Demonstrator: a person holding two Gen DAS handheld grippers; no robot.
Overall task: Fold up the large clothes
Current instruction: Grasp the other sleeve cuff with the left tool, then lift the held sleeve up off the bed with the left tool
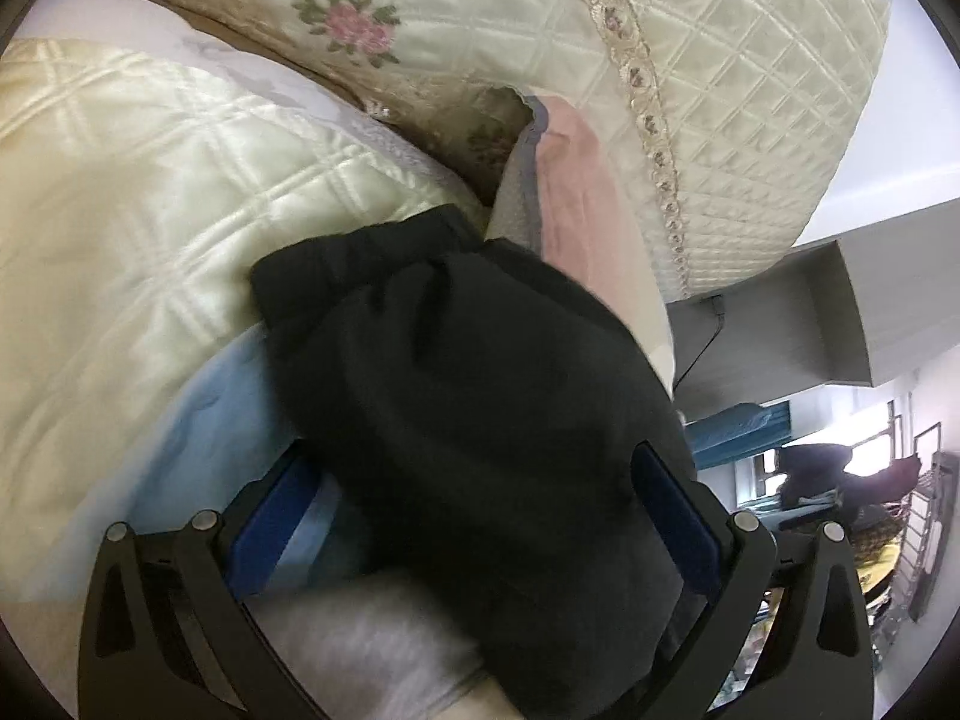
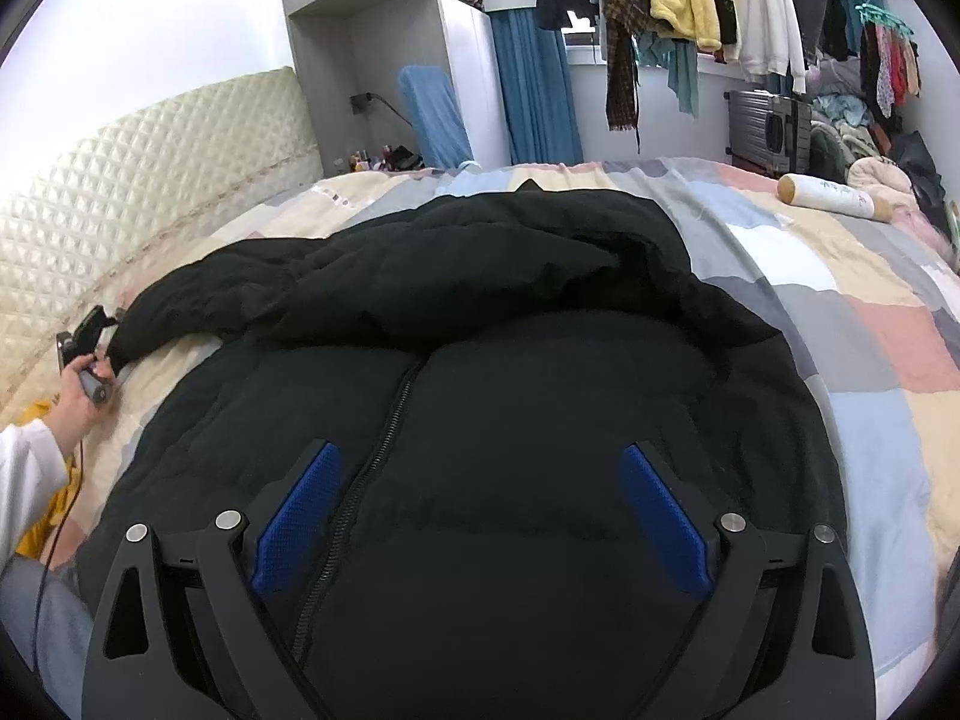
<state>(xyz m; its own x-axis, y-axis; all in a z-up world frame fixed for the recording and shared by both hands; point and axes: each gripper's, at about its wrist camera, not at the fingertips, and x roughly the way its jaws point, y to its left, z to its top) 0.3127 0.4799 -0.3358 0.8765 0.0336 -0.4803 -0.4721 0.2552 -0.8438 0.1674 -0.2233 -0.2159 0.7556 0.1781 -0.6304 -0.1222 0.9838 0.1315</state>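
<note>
Jacket hem below frame edge

Quilted headboard close beside jacket sleeve, bare patchwork quilt opposite, bottle far off

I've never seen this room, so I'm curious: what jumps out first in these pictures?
A big black jacket sprawls zipper-up over the patchwork quilt, filling the middle of the bed. The left claw has the sleeve cuff between its open fingers near the quilted headboard; the right claw hangs open over the jacket's front. A crowded clothes rail spans the window.
</note>
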